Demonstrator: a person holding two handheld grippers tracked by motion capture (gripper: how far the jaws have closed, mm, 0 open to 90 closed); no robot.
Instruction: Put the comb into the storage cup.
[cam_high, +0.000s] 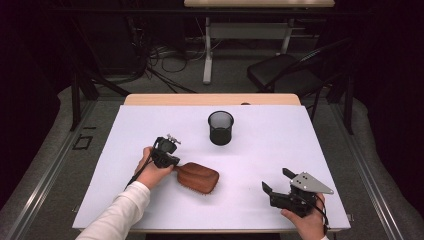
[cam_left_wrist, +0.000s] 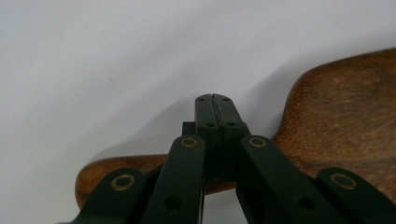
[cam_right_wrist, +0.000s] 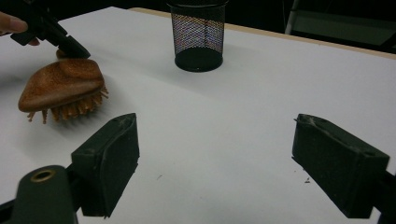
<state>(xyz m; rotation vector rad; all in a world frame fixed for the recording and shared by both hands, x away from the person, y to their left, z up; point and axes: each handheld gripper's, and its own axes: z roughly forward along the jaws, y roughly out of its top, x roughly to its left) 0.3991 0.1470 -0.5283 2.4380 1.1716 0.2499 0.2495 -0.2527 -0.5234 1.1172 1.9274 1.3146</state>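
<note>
Nearest my high camera, at five o'clock on the white table (cam_high: 260, 150), my right gripper (cam_high: 276, 181) hovers with jaws wide apart and nothing between them. At seven o'clock of centre the wooden hairbrush (cam_high: 199, 178) lies bristles-down. My left gripper (cam_high: 172, 161) has its jaws pinched together on the brush's handle. Beyond, at twelve o'clock, a black mesh pen cup (cam_high: 220, 128) stands upright, well apart.

In the left gripper view the hand-held gripper (cam_left_wrist: 215, 99) hides the wooden brush's (cam_left_wrist: 345, 121) handle where its closed jaws cross it, and the picture's right edge cuts off the brush head. Whether the pads pinch the handle cannot be told.
</note>
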